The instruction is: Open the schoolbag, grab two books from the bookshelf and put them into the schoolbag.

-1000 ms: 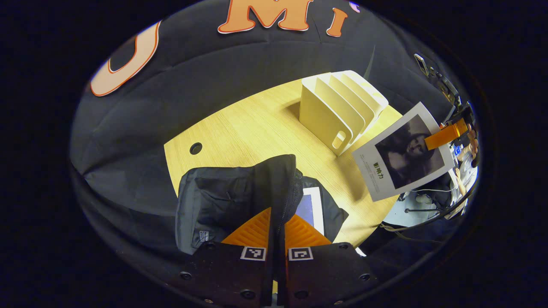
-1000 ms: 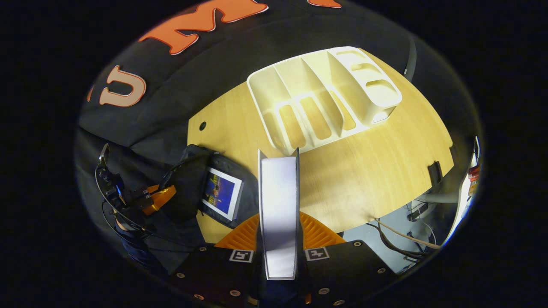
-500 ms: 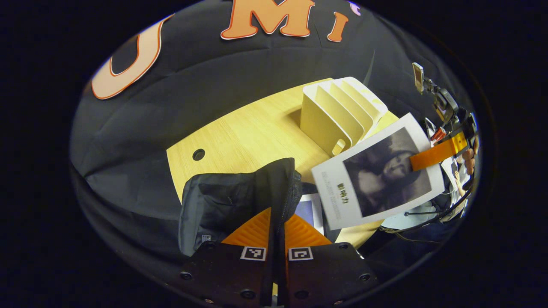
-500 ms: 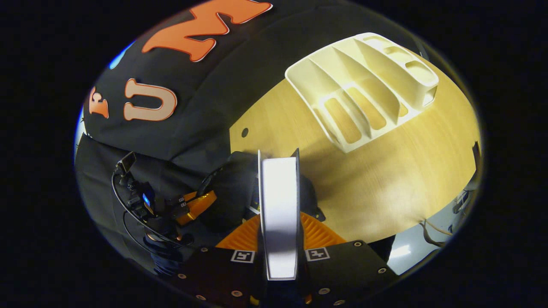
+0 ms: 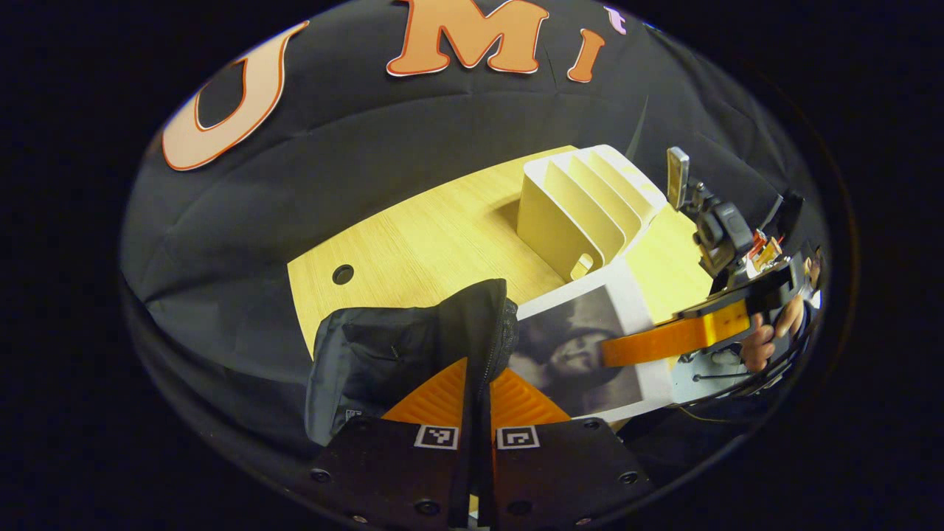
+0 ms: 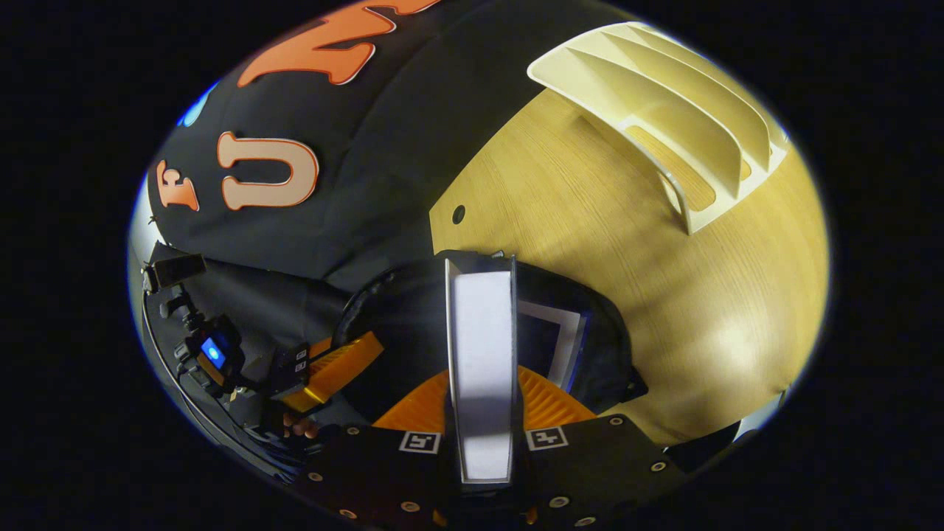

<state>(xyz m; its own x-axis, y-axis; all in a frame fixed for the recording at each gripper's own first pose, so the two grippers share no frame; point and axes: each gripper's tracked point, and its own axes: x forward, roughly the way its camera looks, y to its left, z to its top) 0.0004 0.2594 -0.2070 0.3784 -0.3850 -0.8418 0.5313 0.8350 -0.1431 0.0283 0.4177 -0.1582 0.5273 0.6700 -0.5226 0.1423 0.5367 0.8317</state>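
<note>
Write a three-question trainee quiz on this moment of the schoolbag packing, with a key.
1. True or false: the bookshelf holds books.
2. What does the left gripper pinch?
A. a book
B. the schoolbag's flap
C. nothing
3. Fill in: the right gripper holds the second book over the open ____.

Key:
1. False. Its slots stand empty on the table.
2. B. The flap of the schoolbag is held up.
3. Schoolbag, where the first book already lies.
</note>
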